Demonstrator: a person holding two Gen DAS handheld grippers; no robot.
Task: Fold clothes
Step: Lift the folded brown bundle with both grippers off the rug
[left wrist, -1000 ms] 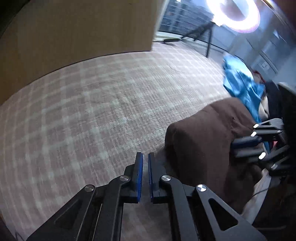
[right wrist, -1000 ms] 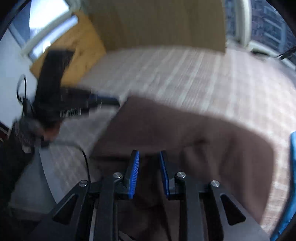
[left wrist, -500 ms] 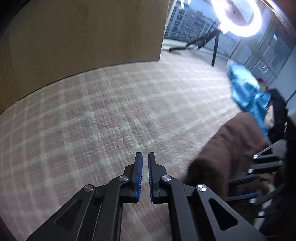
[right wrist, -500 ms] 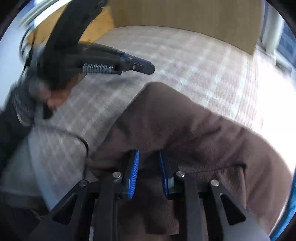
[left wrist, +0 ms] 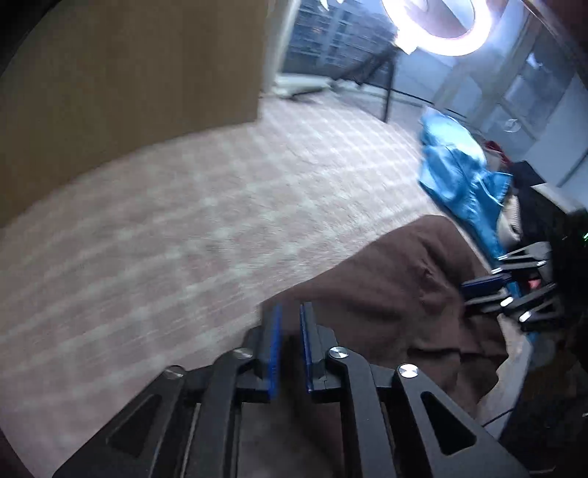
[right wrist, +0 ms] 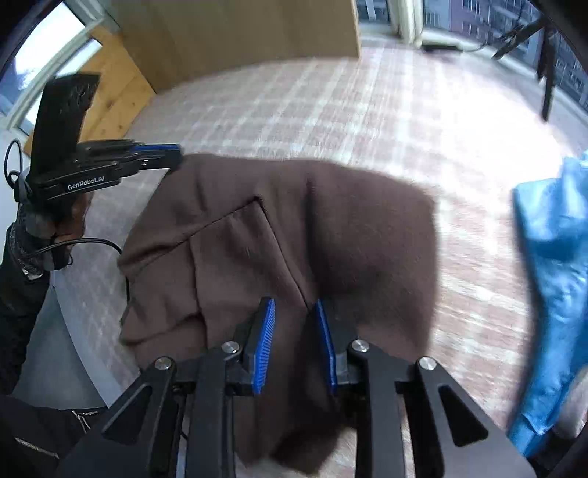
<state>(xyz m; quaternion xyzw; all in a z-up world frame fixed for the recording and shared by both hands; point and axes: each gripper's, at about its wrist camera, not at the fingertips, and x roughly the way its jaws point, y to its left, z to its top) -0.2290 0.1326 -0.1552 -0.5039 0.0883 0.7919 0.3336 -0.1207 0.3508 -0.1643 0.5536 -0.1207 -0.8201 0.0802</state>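
A brown fleece garment (right wrist: 294,228) lies partly spread on the checked cover (right wrist: 330,110). My right gripper (right wrist: 294,331) is shut on a bunched fold of its near edge. From the left wrist view, the same gripper (left wrist: 481,290) clamps the cloth's right side. At the garment's far left corner is my left gripper (left wrist: 290,323), its jaws opening. The brown corner (left wrist: 386,286) shows in the narrow gap, and the pads do not press on it. In the right wrist view, the left gripper (right wrist: 172,156) tips touch that corner, with a hand (right wrist: 62,220) holding it.
A shiny blue garment (left wrist: 459,176) lies heaped to the right of the brown one, also the blue garment (right wrist: 551,275). A wooden panel (left wrist: 128,73) bounds the far side. A ring light (left wrist: 441,29) on a stand is behind, by the windows.
My left gripper was shut over the bare checked cover, away from the cloth; now it is at the brown garment's corner with its jaws parted. The right gripper kept its hold and shifted sideways.
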